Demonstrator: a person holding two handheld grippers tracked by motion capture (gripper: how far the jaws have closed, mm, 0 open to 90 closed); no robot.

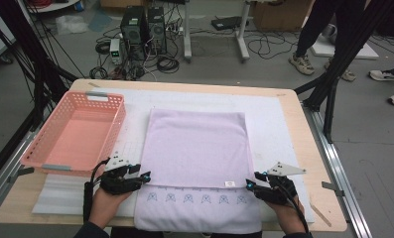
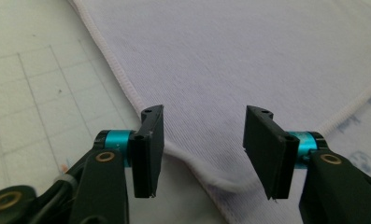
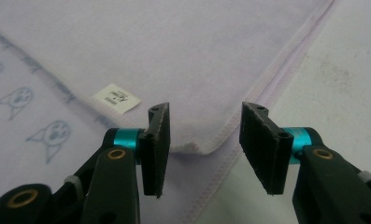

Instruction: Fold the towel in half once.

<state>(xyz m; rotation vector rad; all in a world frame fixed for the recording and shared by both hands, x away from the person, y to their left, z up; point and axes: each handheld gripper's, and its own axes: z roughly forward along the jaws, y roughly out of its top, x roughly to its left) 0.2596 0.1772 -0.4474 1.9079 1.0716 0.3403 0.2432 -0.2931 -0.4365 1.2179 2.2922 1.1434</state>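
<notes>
A lilac towel (image 1: 197,144) lies folded on the white mat (image 1: 274,124), its upper layer ending short of a lower strip printed with small cat faces (image 1: 188,198). My left gripper (image 1: 142,173) is at the upper layer's near left corner. In the left gripper view, the jaws of my left gripper (image 2: 205,112) stand apart around the towel's (image 2: 244,51) raised hem, pads not pressing. My right gripper (image 1: 252,180) is at the near right corner. My right gripper's (image 3: 206,108) jaws are open around that corner of the towel (image 3: 174,42), beside a white label (image 3: 116,98).
A pink plastic basket (image 1: 116,131) stands on the table's left side, close to my left hand. The wooden table (image 1: 302,144) ends just right of the mat. Beyond its far edge are computer towers (image 1: 144,27), cables and a person's legs (image 1: 313,29).
</notes>
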